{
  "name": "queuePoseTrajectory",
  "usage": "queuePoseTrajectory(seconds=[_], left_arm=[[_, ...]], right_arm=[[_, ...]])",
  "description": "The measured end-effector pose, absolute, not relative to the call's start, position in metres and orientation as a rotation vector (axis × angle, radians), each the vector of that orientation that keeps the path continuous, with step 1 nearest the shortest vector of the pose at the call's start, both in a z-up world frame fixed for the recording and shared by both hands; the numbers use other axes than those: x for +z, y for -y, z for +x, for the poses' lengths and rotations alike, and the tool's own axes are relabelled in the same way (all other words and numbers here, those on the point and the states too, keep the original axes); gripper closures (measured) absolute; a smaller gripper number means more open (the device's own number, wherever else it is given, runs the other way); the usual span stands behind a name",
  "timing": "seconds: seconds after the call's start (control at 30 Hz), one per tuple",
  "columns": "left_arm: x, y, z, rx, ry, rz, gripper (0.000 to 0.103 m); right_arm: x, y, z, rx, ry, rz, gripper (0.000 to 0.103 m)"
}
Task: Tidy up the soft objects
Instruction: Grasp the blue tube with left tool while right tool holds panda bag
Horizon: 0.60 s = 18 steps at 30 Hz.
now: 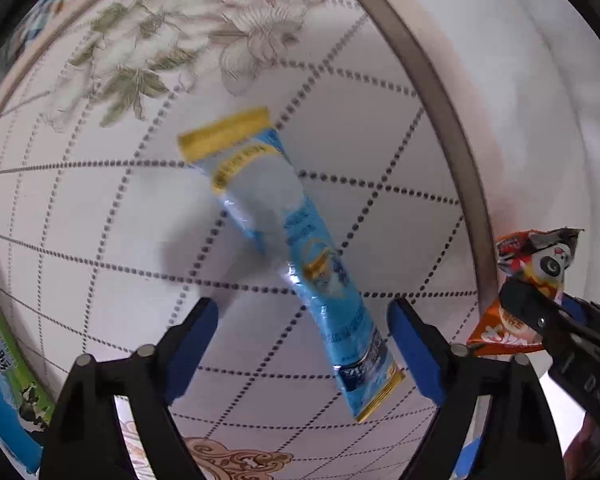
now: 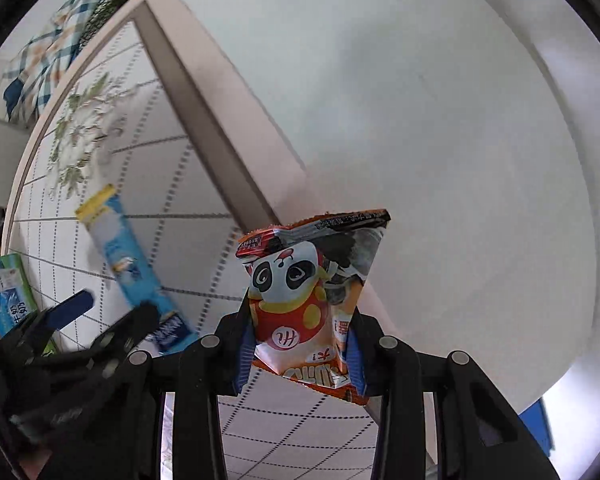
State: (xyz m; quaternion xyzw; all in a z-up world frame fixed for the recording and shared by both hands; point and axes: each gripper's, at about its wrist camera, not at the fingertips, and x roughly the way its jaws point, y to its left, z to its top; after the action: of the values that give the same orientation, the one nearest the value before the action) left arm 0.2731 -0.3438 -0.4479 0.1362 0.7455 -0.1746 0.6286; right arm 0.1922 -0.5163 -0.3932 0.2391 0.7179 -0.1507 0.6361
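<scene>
Your left gripper hangs with jaws apart over a blue stick sachet lying on the patterned mat. Your right gripper is clamped on an orange panda snack packet.

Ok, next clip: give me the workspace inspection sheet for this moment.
Surface: quilted mat with dotted grid and flower print, beside a plain white top.
Job's things: blue stick sachet lying on the mat; orange panda snack packet lifted off the surface.
Clutter: green-blue carton at the mat's edge.
Grippers: left gripper open over the sachet, pads clear of it; right gripper shut on the packet.
Cables: nothing seen.
Surroundings: plaid cloth beyond the mat.
</scene>
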Motion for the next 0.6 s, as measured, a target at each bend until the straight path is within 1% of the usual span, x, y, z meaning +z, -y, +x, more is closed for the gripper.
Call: queuePoseTrajectory(seconds=[0.1, 0.13, 0.17, 0.2, 0.27, 0.33, 0.37, 0.47, 0.6], left_arm=[[-0.446, 0.361, 0.270, -0.413, -1.678, 0.399, 0.020], [-0.445, 0.364, 0.269, -0.407, -1.664, 0.432, 0.025], [-0.444, 0.369, 0.268, -0.404, -1.650, 0.454, 0.033], [-0.442, 0.372, 0.267, -0.410, -1.630, 0.478, 0.037], [-0.435, 0.376, 0.264, -0.430, -1.596, 0.485, 0.062], [-0.430, 0.374, 0.264, -0.430, -1.585, 0.479, 0.071], [-0.429, 0.371, 0.264, -0.428, -1.584, 0.472, 0.077], [-0.425, 0.363, 0.264, -0.415, -1.584, 0.444, 0.083], [-0.421, 0.352, 0.265, -0.404, -1.599, 0.393, 0.086]], right_arm=[[-0.401, 0.516, 0.190, -0.337, -1.643, 0.559, 0.062], [-0.404, 0.517, 0.190, -0.330, -1.646, 0.574, 0.061], [-0.405, 0.519, 0.189, -0.326, -1.642, 0.593, 0.060], [-0.406, 0.520, 0.188, -0.325, -1.642, 0.602, 0.058], [-0.406, 0.523, 0.185, -0.330, -1.641, 0.612, 0.053], [-0.404, 0.526, 0.183, -0.327, -1.636, 0.616, 0.039], [-0.403, 0.527, 0.181, -0.329, -1.631, 0.619, 0.037], [-0.395, 0.538, 0.172, -0.323, -1.630, 0.594, 0.034], [-0.405, 0.521, 0.175, -0.323, -1.649, 0.567, 0.034]])
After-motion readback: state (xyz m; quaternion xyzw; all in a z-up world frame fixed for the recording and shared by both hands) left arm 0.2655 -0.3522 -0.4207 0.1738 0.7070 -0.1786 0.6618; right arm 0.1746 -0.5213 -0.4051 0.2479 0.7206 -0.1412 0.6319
